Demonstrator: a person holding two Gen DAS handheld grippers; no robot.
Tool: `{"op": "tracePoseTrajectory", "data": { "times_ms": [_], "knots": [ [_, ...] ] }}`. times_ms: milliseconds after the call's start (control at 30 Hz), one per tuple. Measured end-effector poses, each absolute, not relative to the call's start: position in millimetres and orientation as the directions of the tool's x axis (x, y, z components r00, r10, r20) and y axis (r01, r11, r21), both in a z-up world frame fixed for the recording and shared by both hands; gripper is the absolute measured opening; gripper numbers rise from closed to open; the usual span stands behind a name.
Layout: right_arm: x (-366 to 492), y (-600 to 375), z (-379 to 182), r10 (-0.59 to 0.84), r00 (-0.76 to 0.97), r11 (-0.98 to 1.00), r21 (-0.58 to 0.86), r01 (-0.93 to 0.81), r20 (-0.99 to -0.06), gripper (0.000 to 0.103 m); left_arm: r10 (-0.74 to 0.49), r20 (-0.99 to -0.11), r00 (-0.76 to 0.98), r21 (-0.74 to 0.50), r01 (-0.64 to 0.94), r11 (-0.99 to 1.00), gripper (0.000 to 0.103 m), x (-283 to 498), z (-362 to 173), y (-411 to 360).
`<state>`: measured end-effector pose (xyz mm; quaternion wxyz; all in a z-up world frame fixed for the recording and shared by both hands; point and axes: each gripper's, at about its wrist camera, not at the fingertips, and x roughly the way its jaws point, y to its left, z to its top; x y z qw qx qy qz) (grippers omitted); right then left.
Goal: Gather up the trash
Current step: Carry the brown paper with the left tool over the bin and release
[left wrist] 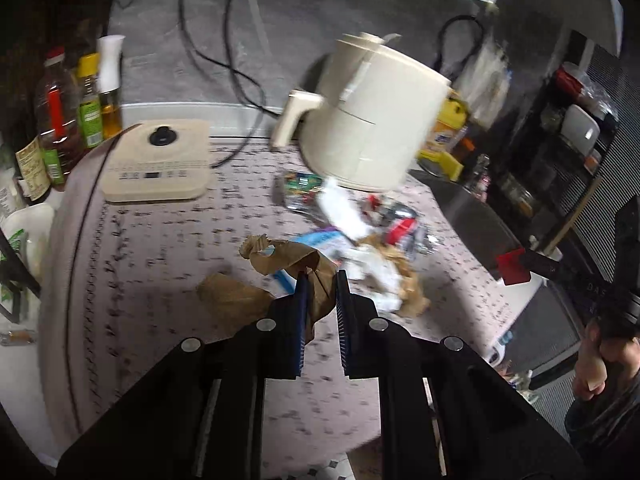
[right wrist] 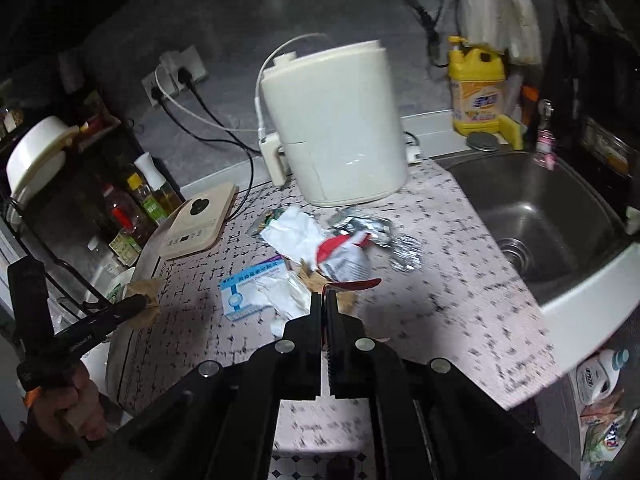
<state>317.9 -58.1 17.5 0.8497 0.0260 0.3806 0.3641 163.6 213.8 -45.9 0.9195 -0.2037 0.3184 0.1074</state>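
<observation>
My left gripper (left wrist: 321,280) is shut on a crumpled piece of brown paper (left wrist: 280,258), which hangs lifted above the table. A trash pile lies beyond it: white crumpled paper (right wrist: 296,232), a blue-and-white medicine box (right wrist: 250,286), silver foil packs (right wrist: 404,252) and a red, white and silver wrapper (right wrist: 344,258). My right gripper (right wrist: 324,295) is shut, its jaws pressed together on a thin red strip of wrapper (right wrist: 360,285) that sticks out to the right of the tips. In the left wrist view this red piece (left wrist: 513,268) shows at the right gripper's tip.
A cream air fryer (left wrist: 368,120) stands behind the pile. A flat cream appliance (left wrist: 160,164) lies to its left, with oil bottles (left wrist: 60,112) past the table edge. A steel sink (right wrist: 540,216) is on the right, a yellow detergent bottle (right wrist: 476,88) behind it. Cables run to the wall sockets.
</observation>
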Motion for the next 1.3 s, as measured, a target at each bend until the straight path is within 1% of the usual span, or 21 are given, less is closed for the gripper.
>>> {"op": "tracePoseTrajectory", "data": {
  "times_ms": [267, 533, 700, 800, 833, 867, 900, 1300],
  "knots": [
    [290, -183, 4, 0.583, 0.481, 0.795, 0.337, -0.504, -0.655, 0.003, -0.064, -0.634, 0.770, -0.321, -0.186, 0.929, 0.014, 180, -48, 97],
    [260, -284, -36, 0.524, 0.479, 0.845, 0.363, -0.392, -0.704, 0.003, -0.164, -0.675, 0.719, -0.318, -0.084, 0.944, 0.014, 181, -70, 6],
    [238, -333, -73, 0.487, 0.443, 0.870, 0.370, -0.326, -0.753, 0.005, -0.216, -0.699, 0.682, -0.329, -0.038, 0.944, 0.014, 178, -90, -42],
    [228, -355, -96, 0.471, 0.401, 0.880, 0.385, -0.278, -0.786, 0.012, -0.248, -0.714, 0.655, -0.334, -0.007, 0.943, 0.014, 176, -104, -70],
    [225, -364, -103, 0.461, 0.391, 0.886, 0.385, -0.259, -0.797, 0.030, -0.256, -0.719, 0.646, -0.335, 0.001, 0.942, 0.014, 175, -109, -79],
    [221, -373, -107, 0.450, 0.396, 0.892, 0.384, -0.237, -0.800, 0.055, -0.264, -0.723, 0.638, -0.337, 0.008, 0.942, 0.014, 175, -112, -88],
    [217, -383, -108, 0.440, 0.411, 0.898, 0.385, -0.213, -0.799, 0.061, -0.272, -0.727, 0.630, -0.339, 0.015, 0.941, 0.014, 175, -116, -96],
    [177, -477, -108, 0.345, 0.496, 0.931, 0.359, -0.069, -0.797, 0.063, -0.390, -0.758, 0.523, -0.376, 0.139, 0.916, 0.014, 183, -152, -186]
  ]
}}
